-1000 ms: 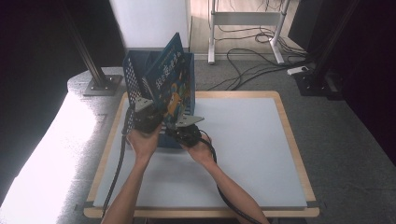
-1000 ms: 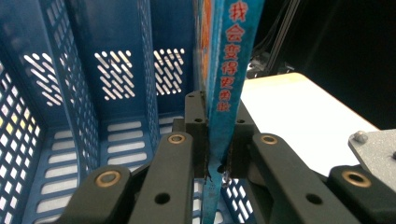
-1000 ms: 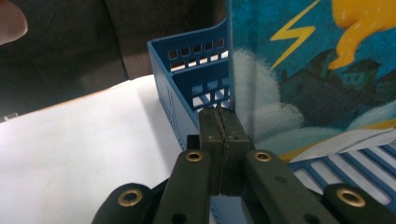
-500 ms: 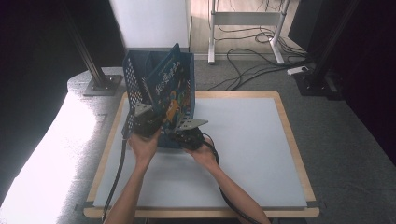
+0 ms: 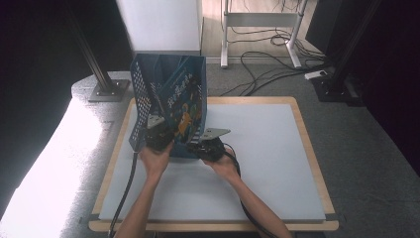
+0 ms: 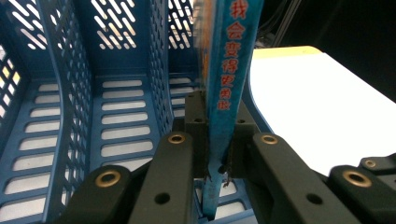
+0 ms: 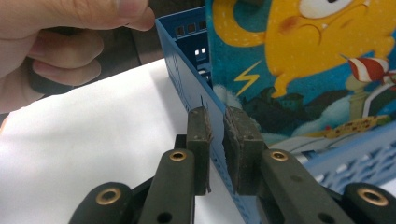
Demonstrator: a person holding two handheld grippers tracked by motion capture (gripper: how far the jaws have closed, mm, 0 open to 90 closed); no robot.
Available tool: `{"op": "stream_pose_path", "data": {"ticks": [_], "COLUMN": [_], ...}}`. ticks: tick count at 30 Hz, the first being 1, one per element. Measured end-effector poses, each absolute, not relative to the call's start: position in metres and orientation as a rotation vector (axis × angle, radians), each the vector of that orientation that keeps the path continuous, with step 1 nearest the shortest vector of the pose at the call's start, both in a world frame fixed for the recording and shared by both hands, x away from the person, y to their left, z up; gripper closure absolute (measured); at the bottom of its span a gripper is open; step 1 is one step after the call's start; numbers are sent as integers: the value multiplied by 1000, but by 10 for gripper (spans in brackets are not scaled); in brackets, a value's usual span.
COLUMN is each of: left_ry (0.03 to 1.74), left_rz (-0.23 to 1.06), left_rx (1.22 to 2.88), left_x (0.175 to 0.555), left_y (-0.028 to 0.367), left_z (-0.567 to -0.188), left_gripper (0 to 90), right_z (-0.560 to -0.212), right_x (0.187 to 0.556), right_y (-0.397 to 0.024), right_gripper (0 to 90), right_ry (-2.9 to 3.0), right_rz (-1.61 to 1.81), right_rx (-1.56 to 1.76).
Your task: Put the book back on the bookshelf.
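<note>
- Sitting at the far left part of the table [image 5: 277,163] is a blue file rack [image 5: 141,109] with lots of holes in its walls.
- Inside the rack you can see slots side by side, and the left slots have nothing in them in the left gripper view.
- A thin blue picture book [image 5: 182,106] stands in the rack, tilted a bit, with its top poking out above the rack.
- The book has a yellow cartoon face [image 7: 317,42] and red words down its spine [image 6: 229,70].
- The left hand-held gripper [image 5: 157,135] is at the near left side of the rack, held by the person's left hand [image 5: 156,159].
- In the left gripper view, the left hand-held gripper [image 6: 218,140] is squeezed tight on the book's spine, and both pads touch it.
- The right hand-held gripper [image 5: 207,144] is just to the right, at the near right corner of the rack, held by the person's right hand [image 5: 225,166].
- In the right gripper view, the right hand-held gripper [image 7: 217,140] has the thin right wall of the rack [image 7: 187,79] between its jaws.
- Its jaws are narrow and have just been opening a little, and a small gap shows between the pads and the wall, so it is not squeezing the wall.
- The book stands just behind that wall, on the right side of the rack.
</note>
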State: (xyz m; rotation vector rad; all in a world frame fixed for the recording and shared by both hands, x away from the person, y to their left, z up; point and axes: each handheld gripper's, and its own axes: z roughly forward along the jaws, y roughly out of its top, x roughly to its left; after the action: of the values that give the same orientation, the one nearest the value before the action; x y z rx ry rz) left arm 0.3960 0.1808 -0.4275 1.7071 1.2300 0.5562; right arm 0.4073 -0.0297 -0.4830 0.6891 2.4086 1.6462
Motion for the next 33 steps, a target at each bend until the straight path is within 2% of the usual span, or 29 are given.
{"op": "stream_pose_path", "data": {"ticks": [8,10,19,24,27,33], "left_ry": [1226,1213,1170,1132,1118,1084], "left_rz": [535,539,561,536,545,533], "left_rx": [1689,1694,1757,1788,1827,1873], "left_x": [396,395,388,383,380,373], "left_y": [186,187,192,194,193,191], "left_z": [-433,-432,-427,-426,-426,-429], "left_gripper": [798,772,356,206,140,101], "right_z": [-482,-479,-468,-464,-461,-455], "right_x": [403,402,400,400,399,395], "right_y": [-46,-50,-58,-63,-66,-72], "right_gripper": [710,661,464,367,313,215], "right_ry": [2391,2385,2347,2330,2319,2321], "right_rz": [1657,1675,1645,1587,1558,1479], "right_rx": [655,656,669,674,676,659]}}
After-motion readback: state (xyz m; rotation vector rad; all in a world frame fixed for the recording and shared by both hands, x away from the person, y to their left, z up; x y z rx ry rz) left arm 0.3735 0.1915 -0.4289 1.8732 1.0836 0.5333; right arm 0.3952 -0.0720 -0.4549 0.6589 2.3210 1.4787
